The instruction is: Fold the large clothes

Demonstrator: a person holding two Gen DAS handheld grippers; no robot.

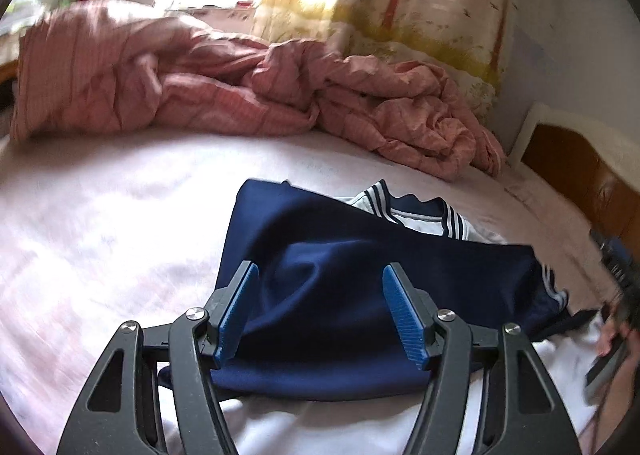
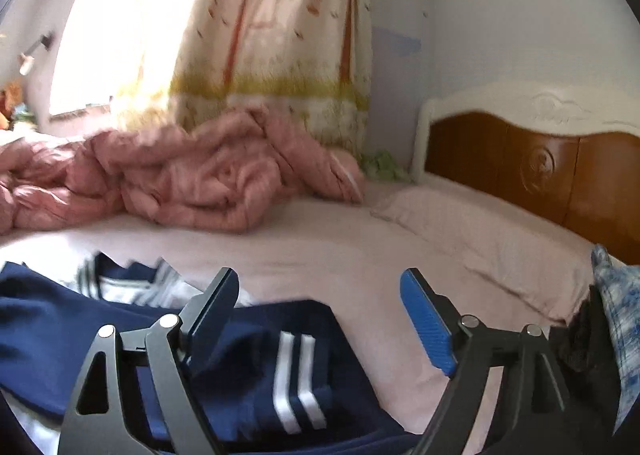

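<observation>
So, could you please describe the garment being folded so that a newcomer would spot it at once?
Start at the wooden headboard and look down the pale pink sheet. In front of the crumpled pink quilt lies the navy jacket, the only dark item, with white stripes at collar and cuff.

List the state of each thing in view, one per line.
Navy jacket: lying on the bed, partly folded, collar showing.
Left gripper: open over the jacket, pads not pressing it.
Right gripper: open, nothing held.
Pink quilt: crumpled in a heap.
Curtain: drawn partly aside.
</observation>
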